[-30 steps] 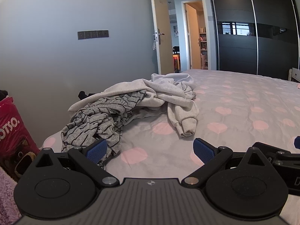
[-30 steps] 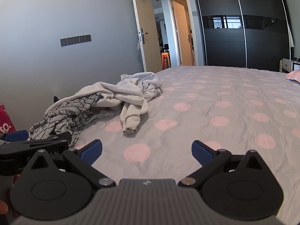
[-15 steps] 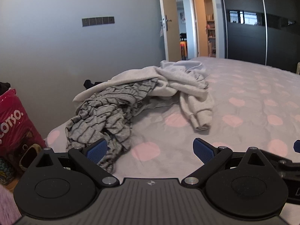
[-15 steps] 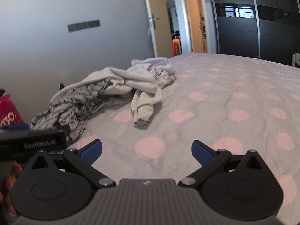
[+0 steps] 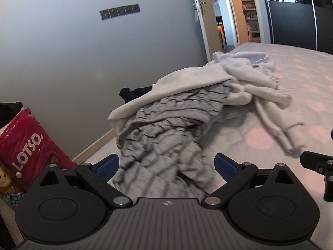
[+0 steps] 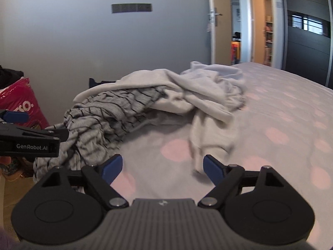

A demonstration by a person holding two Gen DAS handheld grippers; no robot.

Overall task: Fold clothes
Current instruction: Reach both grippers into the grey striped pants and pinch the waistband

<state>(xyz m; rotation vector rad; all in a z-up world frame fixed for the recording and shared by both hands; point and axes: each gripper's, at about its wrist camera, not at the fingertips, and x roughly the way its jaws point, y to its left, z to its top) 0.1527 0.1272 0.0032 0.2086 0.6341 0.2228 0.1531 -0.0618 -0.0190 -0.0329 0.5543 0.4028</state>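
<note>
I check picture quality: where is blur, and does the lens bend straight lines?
Left wrist view: the striped garment smears near the left gripper; the door frame bows. Right wrist view: the pale sleeve is streaked; the wardrobe edge curves.

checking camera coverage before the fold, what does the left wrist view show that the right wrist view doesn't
Only the left wrist view shows the open left gripper from behind, straddling the grey black-striped garment, plus a cartoon toy beside the red plastic LOTSO bag.

Only the right wrist view shows the right gripper from behind, its jaws just closing but apart over bare sheet, and the left gripper's GenRobot.AI side label.

Both show the striped garment under the pale cream sweatshirt on the grey pink-dotted bedsheet, the bag and the open doorway.
</note>
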